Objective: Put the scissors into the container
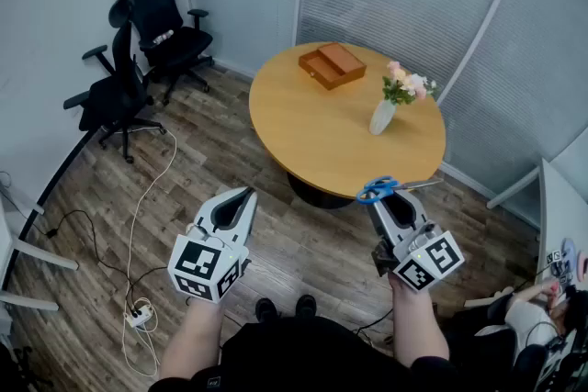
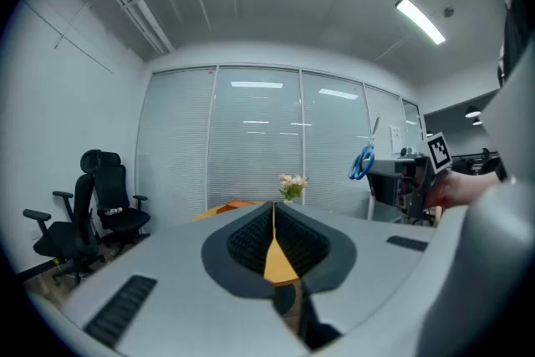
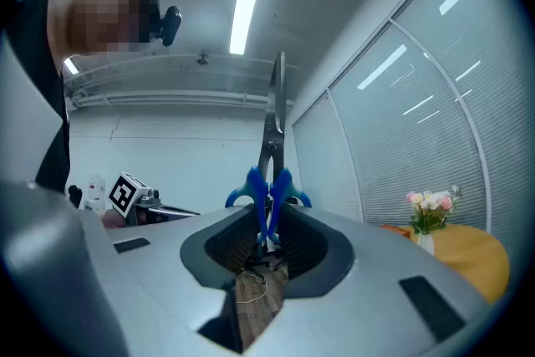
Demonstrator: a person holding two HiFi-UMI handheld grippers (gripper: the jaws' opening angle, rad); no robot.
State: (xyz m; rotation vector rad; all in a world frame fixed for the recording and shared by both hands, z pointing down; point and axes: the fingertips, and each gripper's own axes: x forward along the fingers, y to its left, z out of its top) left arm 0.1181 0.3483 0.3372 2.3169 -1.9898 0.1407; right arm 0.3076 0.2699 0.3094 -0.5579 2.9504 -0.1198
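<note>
My right gripper [image 1: 384, 197] is clenched on the blue-handled steel scissors [image 1: 378, 189], pads squeezing the handle loops [image 3: 272, 180]. The blades stick out crosswise to the jaws, so the long axis runs sideways toward my right in the head view. The container, a shallow orange wooden box [image 1: 332, 65], sits on the far part of the round wooden table [image 1: 312, 133], well ahead of the jaws and a little left. It looks open-topped, though it is too small to be sure. A white vase of pink flowers [image 1: 382, 115] stands just right of that line. My left gripper [image 1: 241, 197] is closed on nothing. Both hands hold roughly level, short of the table edge.
</note>
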